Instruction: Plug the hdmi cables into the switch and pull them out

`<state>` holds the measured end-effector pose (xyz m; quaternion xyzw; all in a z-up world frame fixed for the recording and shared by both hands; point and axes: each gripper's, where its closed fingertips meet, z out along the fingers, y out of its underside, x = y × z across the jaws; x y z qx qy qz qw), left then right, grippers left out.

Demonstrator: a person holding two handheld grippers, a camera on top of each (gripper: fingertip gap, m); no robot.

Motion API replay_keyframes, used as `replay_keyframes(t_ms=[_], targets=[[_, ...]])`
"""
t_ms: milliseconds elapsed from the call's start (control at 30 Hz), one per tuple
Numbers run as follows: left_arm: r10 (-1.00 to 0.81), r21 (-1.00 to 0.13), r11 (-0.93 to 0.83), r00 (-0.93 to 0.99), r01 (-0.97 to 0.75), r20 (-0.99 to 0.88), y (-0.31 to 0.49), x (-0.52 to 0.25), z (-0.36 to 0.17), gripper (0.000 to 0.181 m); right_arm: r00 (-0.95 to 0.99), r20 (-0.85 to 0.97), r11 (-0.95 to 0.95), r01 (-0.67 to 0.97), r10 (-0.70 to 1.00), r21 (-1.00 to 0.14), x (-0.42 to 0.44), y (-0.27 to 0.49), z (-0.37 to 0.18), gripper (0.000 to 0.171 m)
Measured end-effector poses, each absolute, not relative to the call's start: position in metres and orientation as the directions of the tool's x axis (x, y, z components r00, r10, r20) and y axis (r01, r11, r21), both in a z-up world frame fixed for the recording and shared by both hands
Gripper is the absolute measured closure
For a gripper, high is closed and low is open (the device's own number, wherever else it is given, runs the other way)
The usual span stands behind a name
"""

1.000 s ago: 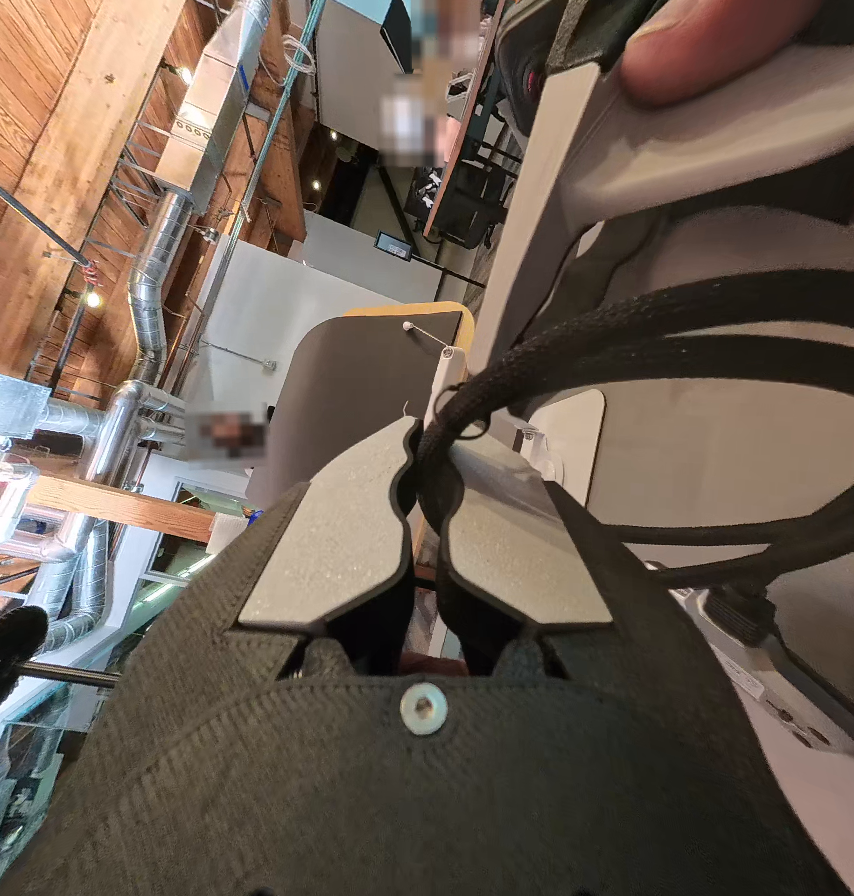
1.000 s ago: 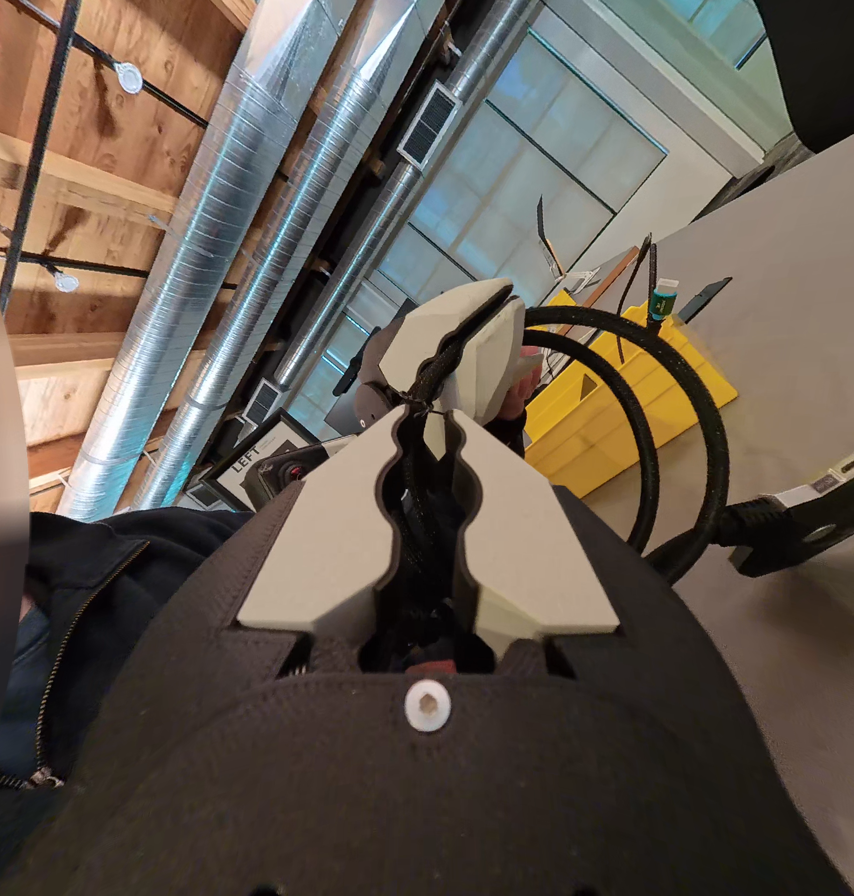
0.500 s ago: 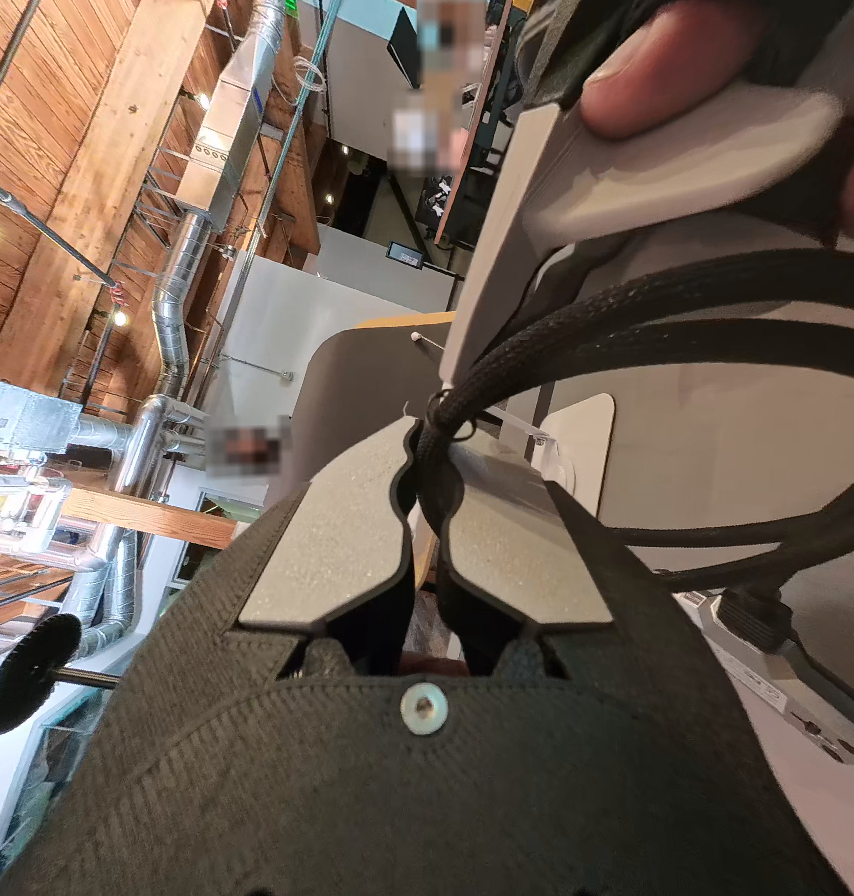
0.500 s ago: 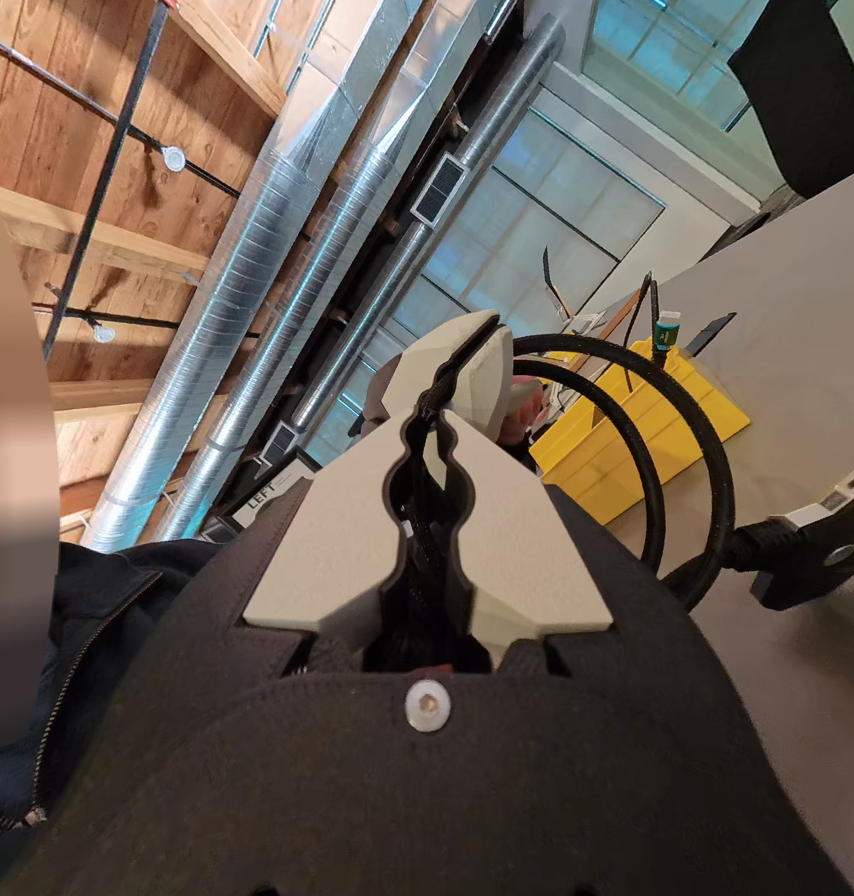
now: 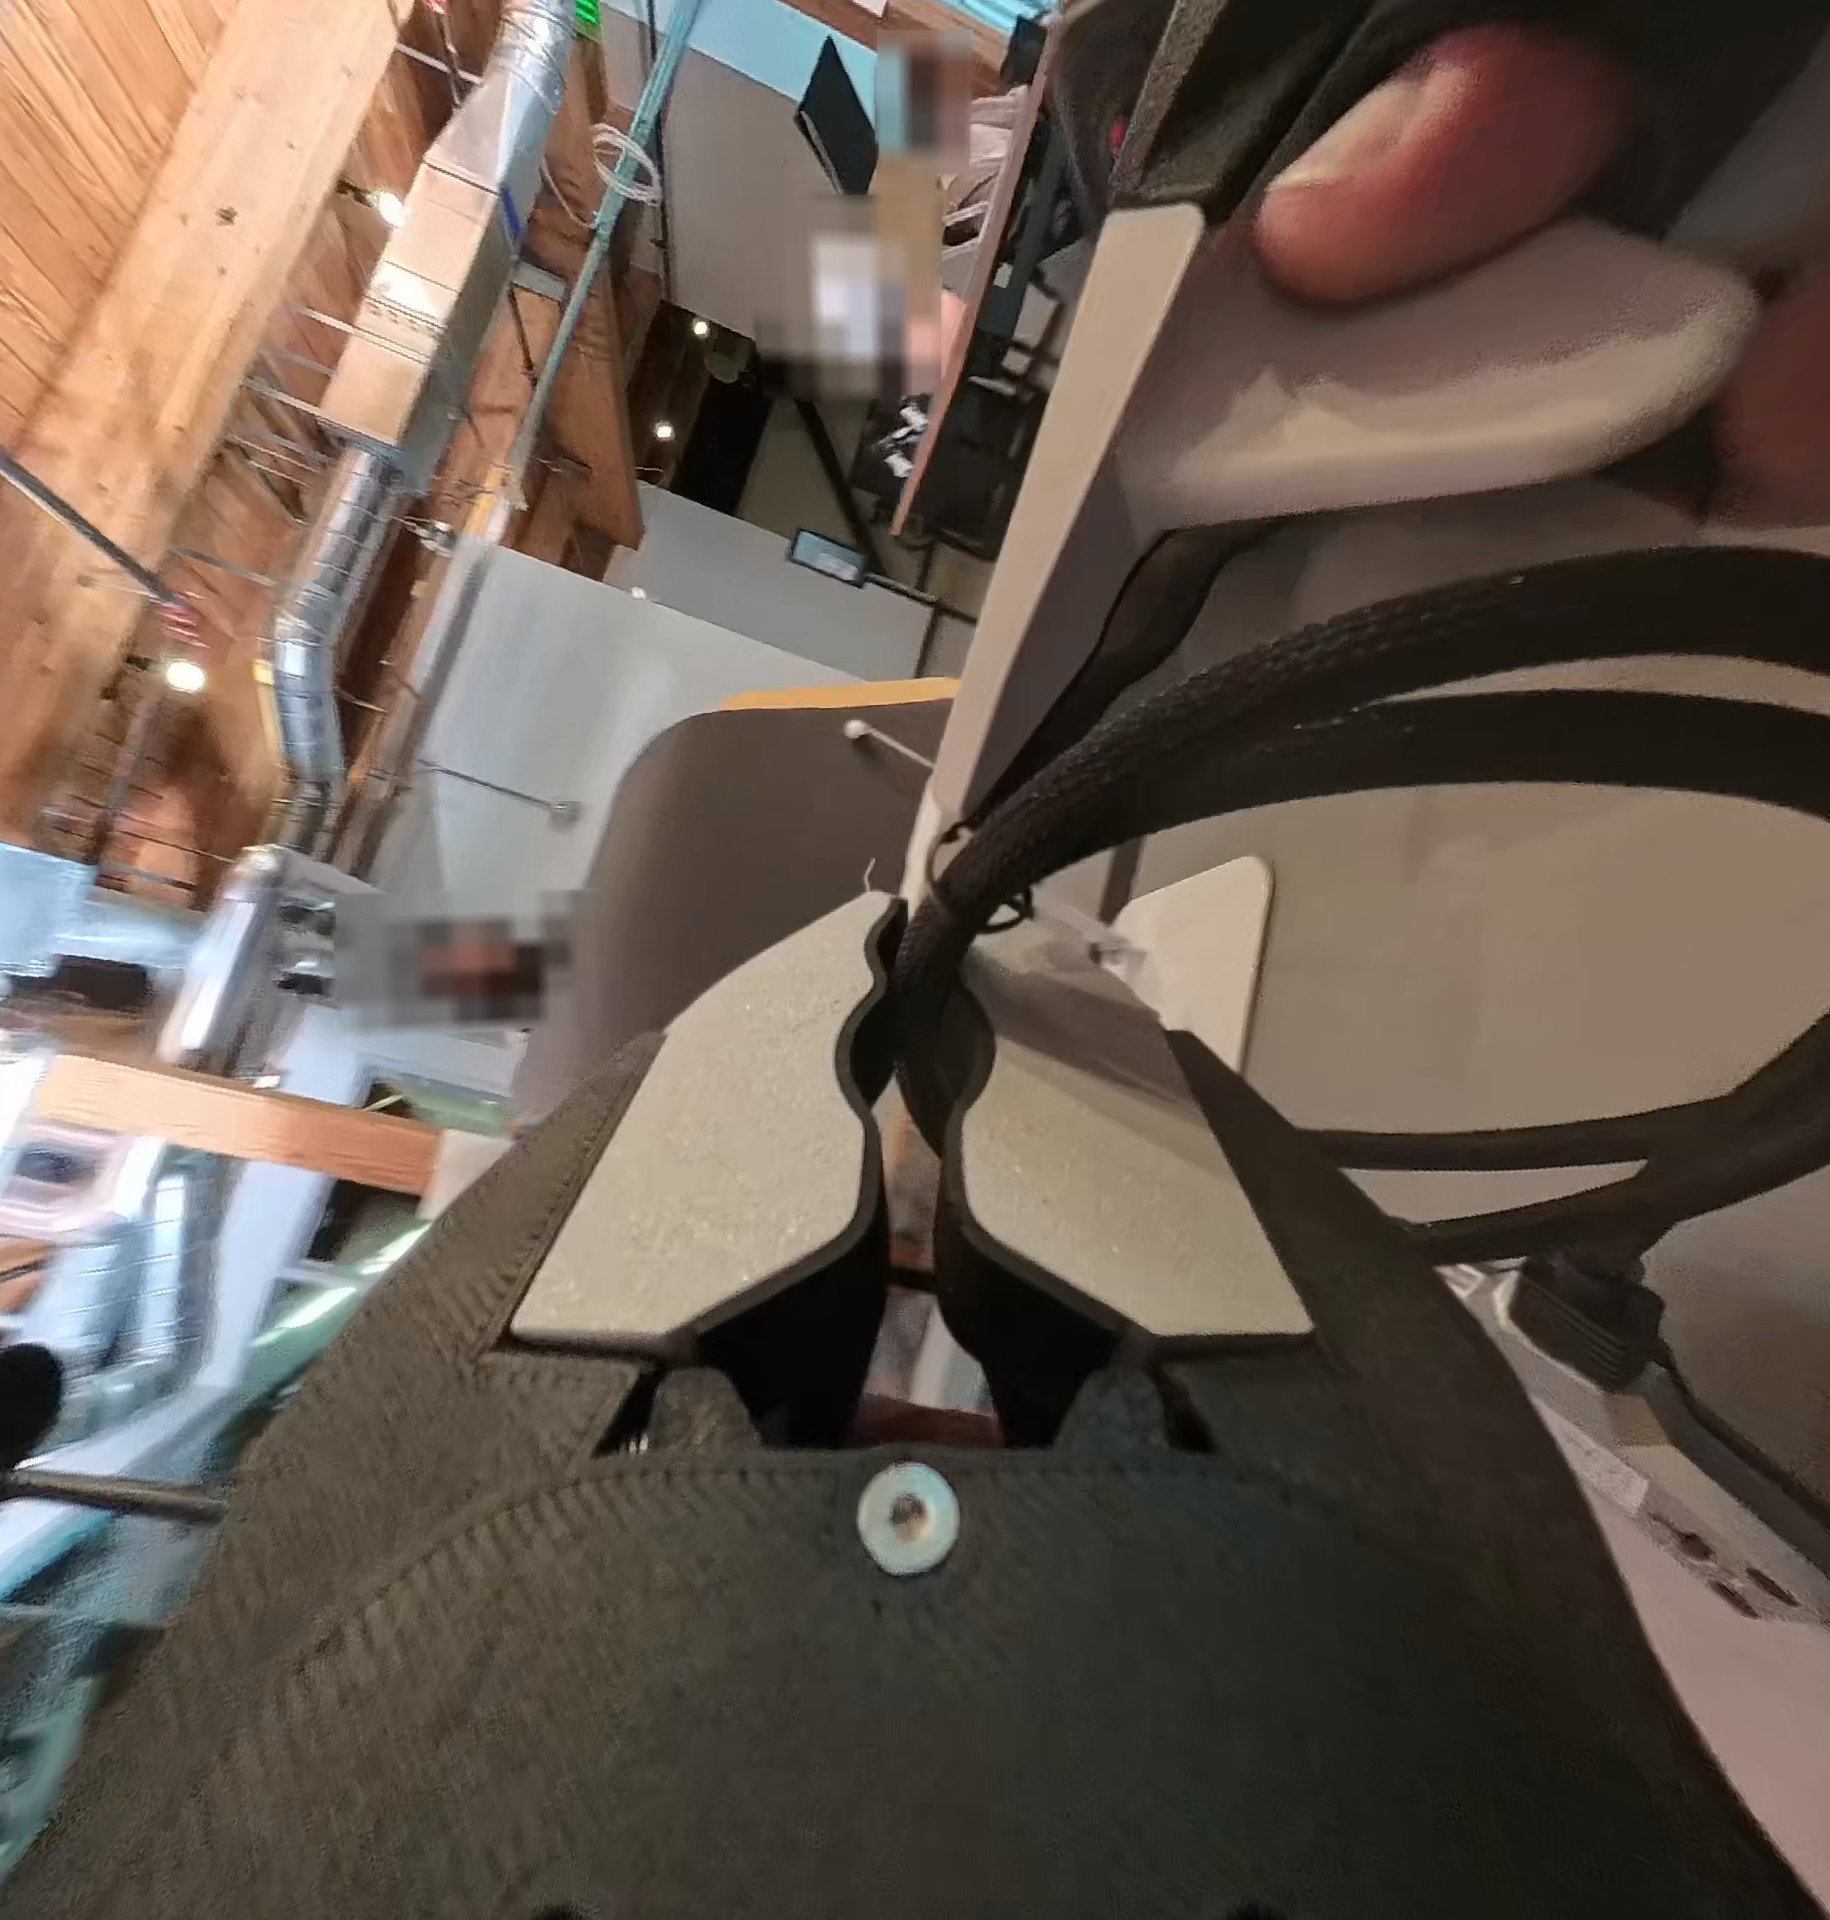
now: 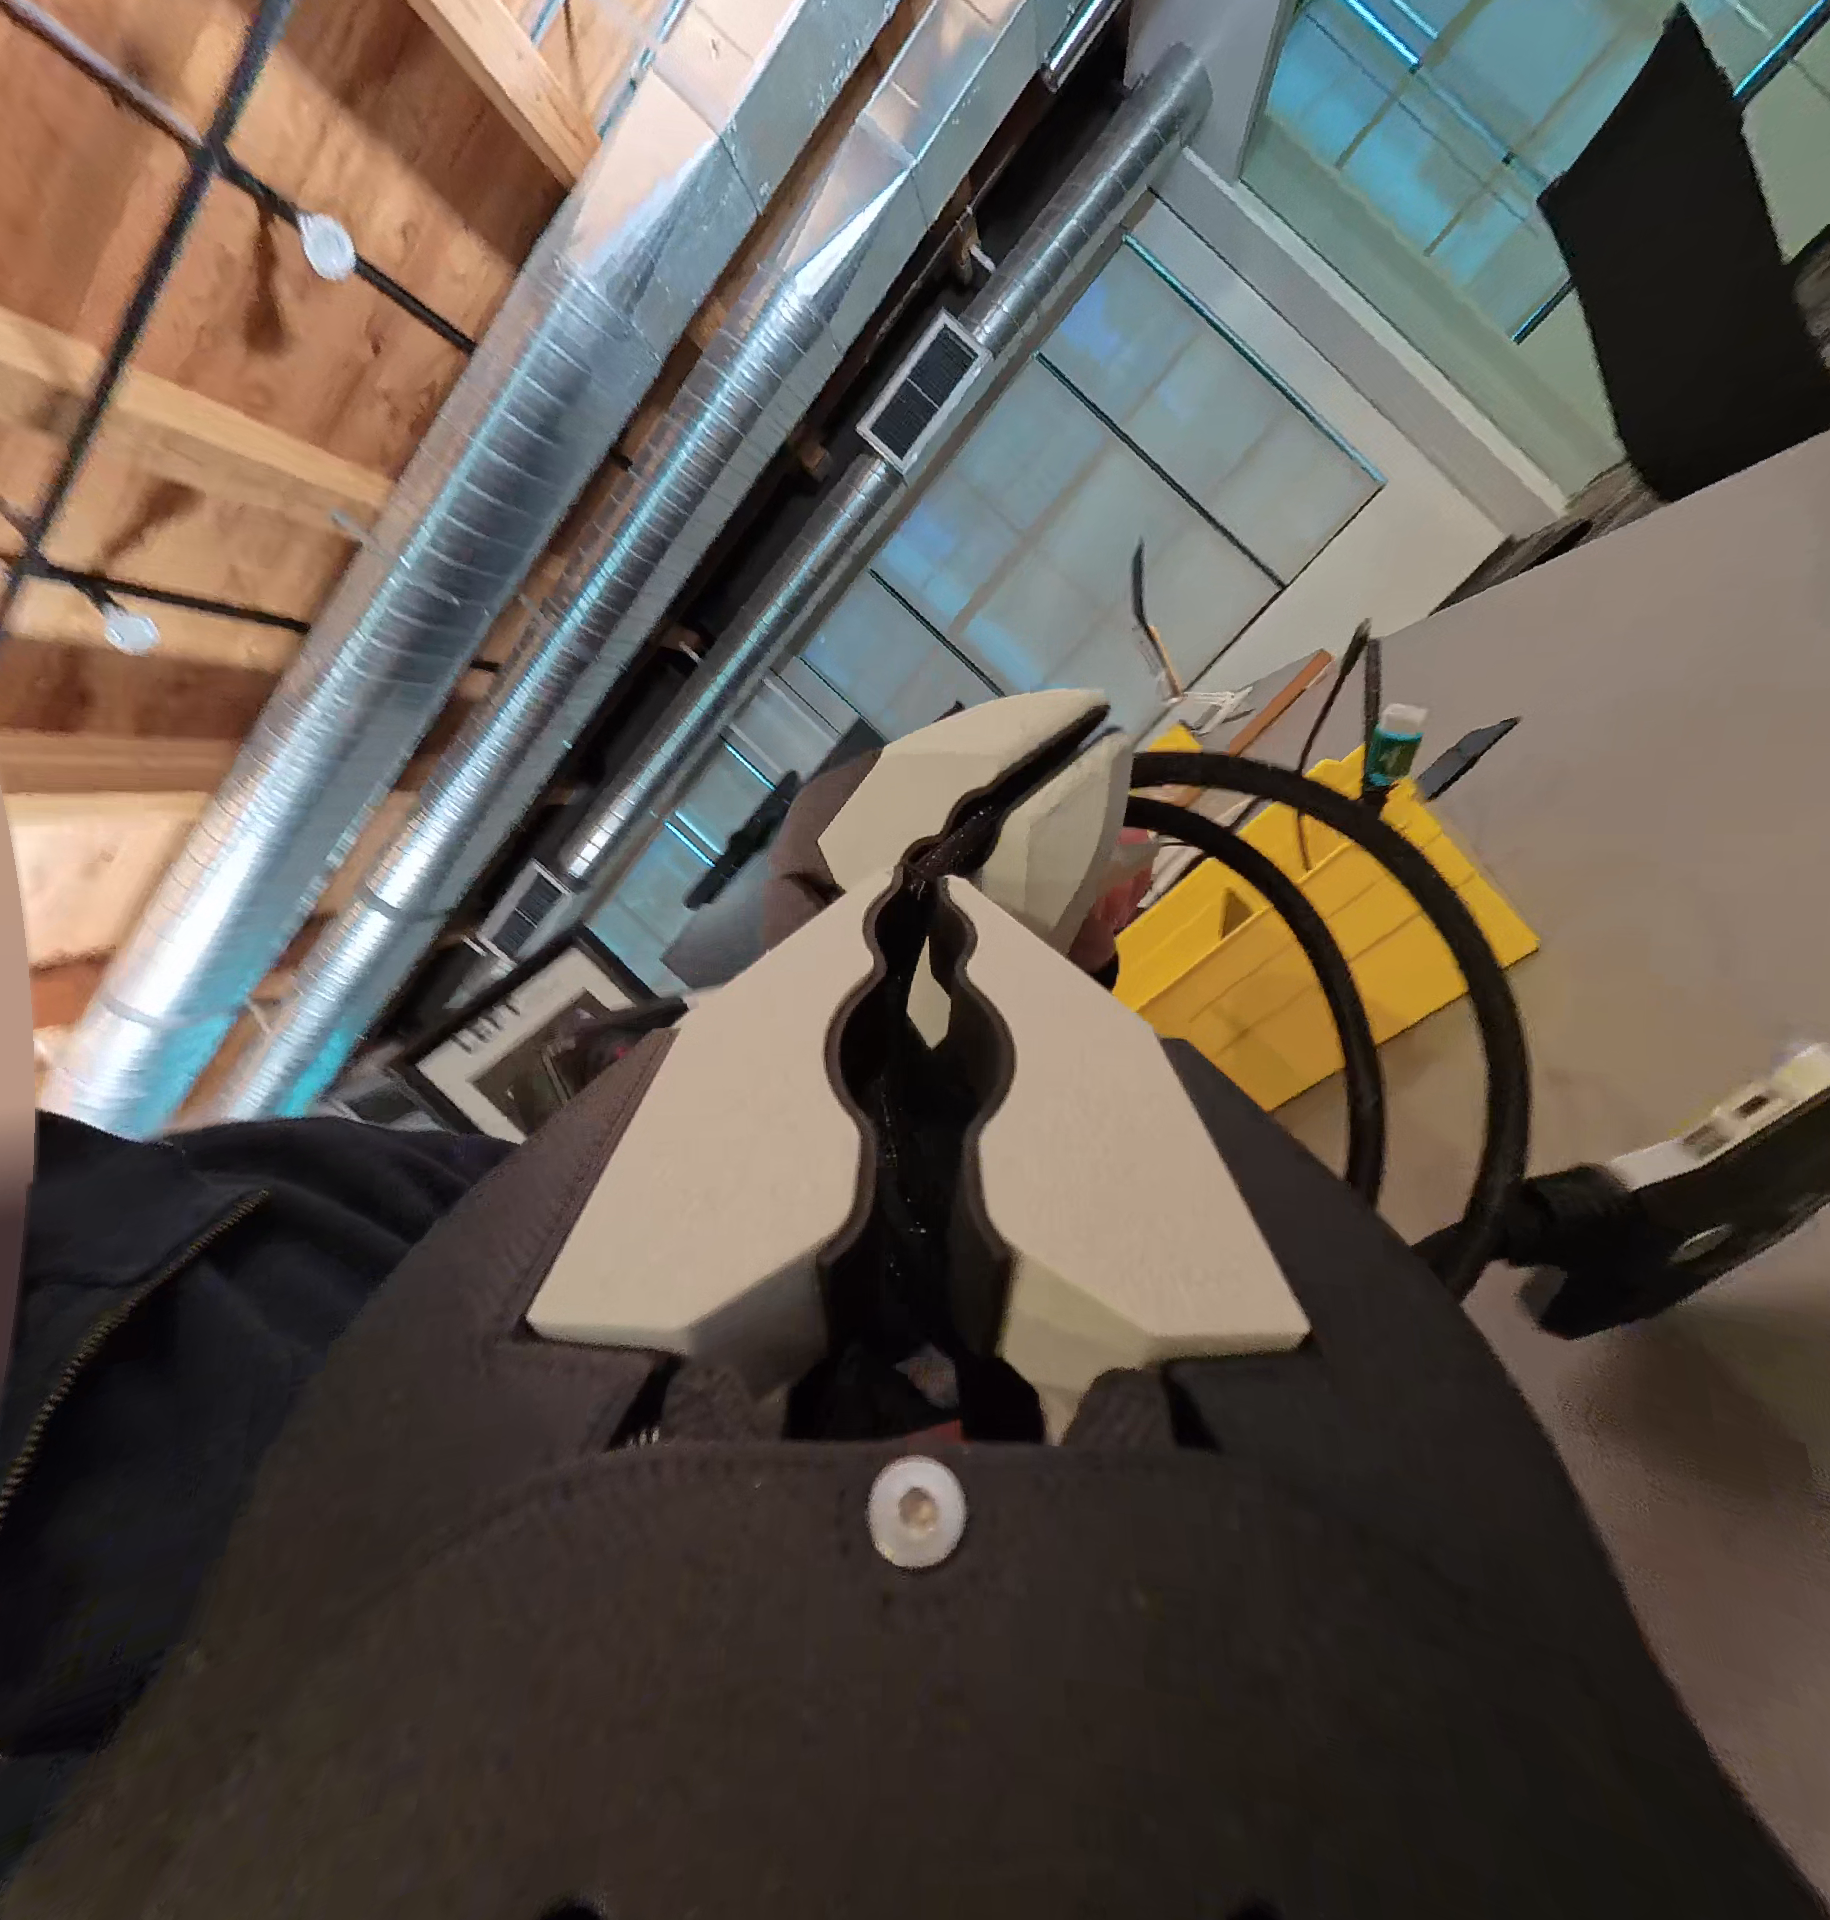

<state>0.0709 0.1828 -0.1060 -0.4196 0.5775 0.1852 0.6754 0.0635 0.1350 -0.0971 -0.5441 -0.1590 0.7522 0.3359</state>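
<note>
From the left wrist view, your left hand-held gripper (image 5: 916, 997) is clamped on the bundled cable (image 5: 1306, 717), its plug (image 5: 1586, 1320) seated in the switch (image 5: 1721, 1538) at far right. From the right wrist view, your right hand-held gripper (image 6: 926, 914) pinches the same loop; the switch (image 6: 1721, 1174) sits right on the tabletop (image 6: 1669, 727). Tugging the loop could drag it.

hdmi cables (image 5: 1337, 727) — black, braided, two strands bundled and arcing in loops (image 6: 1451, 935) above the grey table | one black plug seated in the switch's end | switch (image 5: 1669, 1507) — slim silver box with a row of ports; lying on the table (image 6: 1742, 1132)
</note>
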Motion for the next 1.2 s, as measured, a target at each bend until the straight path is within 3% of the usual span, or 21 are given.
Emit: replay_keyframes(t_ms=[200,367,433,533,600,700,767,867,933,1000,1100,1200], targets=[[-0.638,-0.646,0.504,0.256,-0.574,-0.726,0.175,0.076,-0.119,0.179,0.057,-0.401,-0.384,-0.193,0.915,-0.903,0.058,0.131,-0.09,0.17],[-0.926,-0.868,0.285,0.118,-0.407,-0.359,0.155,0.085,-0.128,0.178,0.185,0.052,0.045,0.041,0.981,-0.998,0.053,0.127,-0.083,0.171],[-0.972,-0.919,0.21,0.027,-0.335,-0.232,0.145,0.088,-0.126,0.178,0.201,0.338,0.301,0.193,0.919,-0.934,0.05,0.124,-0.08,0.171],[-0.985,-0.951,0.095,-0.163,-0.293,-0.049,0.128,0.086,-0.125,0.178,0.136,0.761,0.641,0.458,0.634,-0.616,0.043,0.123,-0.08,0.171],[-0.957,-0.949,0.032,-0.285,-0.315,0.062,0.117,0.081,-0.132,0.178,0.028,0.872,0.71,0.568,0.488,-0.416,0.039,0.121,-0.084,0.171],[-0.898,-0.955,-0.034,-0.41,-0.294,0.159,0.103,0.081,-0.132,0.178,-0.078,0.924,0.743,0.622,0.374,-0.248,0.036,0.115,-0.085,0.171],[-0.908,-0.963,-0.015,-0.399,-0.27,0.126,0.103,0.083,-0.129,0.178,-0.062,0.918,0.736,0.619,0.392,-0.273,0.037,0.115,-0.083,0.171],[-0.96,-0.958,0.117,-0.276,-0.262,-0.041,0.116,0.084,-0.126,0.178,0.128,0.754,0.562,0.589,0.645,-0.581,0.047,0.126,-0.08,0.161],[-0.97,-0.927,0.227,-0.157,-0.299,-0.187,0.129,0.083,-0.127,0.178,0.21,0.515,0.379,0.466,0.831,-0.8,0.051,0.125,-0.083,0.159],[-0.942,-0.881,0.331,-0.062,-0.339,-0.33,0.138,0.082,-0.126,0.178,0.226,0.21,0.142,0.285,0.951,-0.948,0.056,0.121,-0.084,0.142],[-0.847,-0.778,0.465,0.044,-0.423,-0.53,0.149,0.081,-0.125,0.178,0.125,-0.295,-0.298,0.006,0.947,-0.954,0.068,0.121,-0.083,0.142],[-0.677,-0.618,0.562,0.124,-0.55,-0.726,0.165,0.078,-0.122,0.178,0.009,-0.542,-0.54,-0.075,0.84,-0.838,0.074,0.12,-0.096,0.147]])
